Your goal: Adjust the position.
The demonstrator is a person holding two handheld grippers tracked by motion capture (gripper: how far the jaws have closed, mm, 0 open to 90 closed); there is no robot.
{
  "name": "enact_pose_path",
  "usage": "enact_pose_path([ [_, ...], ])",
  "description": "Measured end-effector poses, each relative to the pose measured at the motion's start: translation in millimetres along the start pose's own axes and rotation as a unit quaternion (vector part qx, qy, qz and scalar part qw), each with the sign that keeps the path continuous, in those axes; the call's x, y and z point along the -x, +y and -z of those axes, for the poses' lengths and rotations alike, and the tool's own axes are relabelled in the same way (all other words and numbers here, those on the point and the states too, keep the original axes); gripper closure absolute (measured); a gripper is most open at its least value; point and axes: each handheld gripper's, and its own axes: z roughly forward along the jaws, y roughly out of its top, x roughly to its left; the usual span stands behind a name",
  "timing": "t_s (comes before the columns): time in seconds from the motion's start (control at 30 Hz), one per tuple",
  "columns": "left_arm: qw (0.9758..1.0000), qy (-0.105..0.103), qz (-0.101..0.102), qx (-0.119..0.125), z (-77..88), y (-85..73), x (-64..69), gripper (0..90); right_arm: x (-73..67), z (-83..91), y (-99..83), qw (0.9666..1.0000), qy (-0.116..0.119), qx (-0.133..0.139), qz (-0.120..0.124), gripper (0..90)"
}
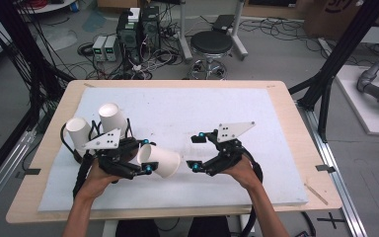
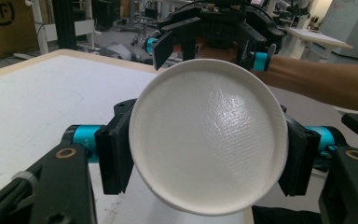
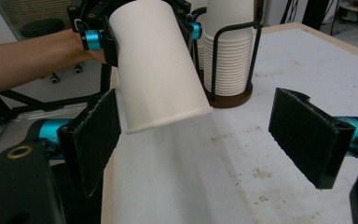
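Observation:
My left gripper (image 1: 147, 155) is shut on a white paper cup (image 1: 160, 162), which it holds on its side just above the white mat. In the left gripper view the cup's (image 2: 208, 140) round end faces the camera, and the pads (image 2: 114, 154) press on both of its sides. The cup's other end points at my right gripper (image 1: 196, 152), which is open a short way to the right. In the right gripper view the cup (image 3: 156, 70) hangs tilted ahead of the wide-apart jaws of the right gripper (image 3: 214, 140), nearer the left pad (image 3: 93, 135) and touching neither.
Two stacks of white cups (image 1: 112, 116) (image 1: 77, 131) stand in a black wire holder (image 3: 228, 100) at the table's left. The white mat (image 1: 202, 108) covers most of the wooden table (image 1: 296, 148). A stool (image 1: 212, 44) and cables lie beyond the far edge.

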Motion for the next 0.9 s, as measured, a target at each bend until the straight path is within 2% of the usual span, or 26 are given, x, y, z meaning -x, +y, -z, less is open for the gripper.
enact_pose_path([
  [0.33, 0.9999, -0.01, 0.001, 0.008, -6.9, -0.4, -0.8, 33.2, -1.9, -16.2, 4.1, 0.9997, 0.022, -0.003, 0.011, 17.1],
  [0.47, 0.9996, -0.023, 0.002, 0.013, -10.8, -1.0, -0.5, 33.2, -3.2, -21.0, 5.4, 0.9993, 0.034, -0.004, 0.011, 17.1],
  [0.9, 0.999, -0.039, 0.002, 0.022, -16.9, -1.1, -1.5, 33.3, -1.8, -26.2, 7.9, 0.9983, 0.056, 0.009, 0.016, 17.1],
])
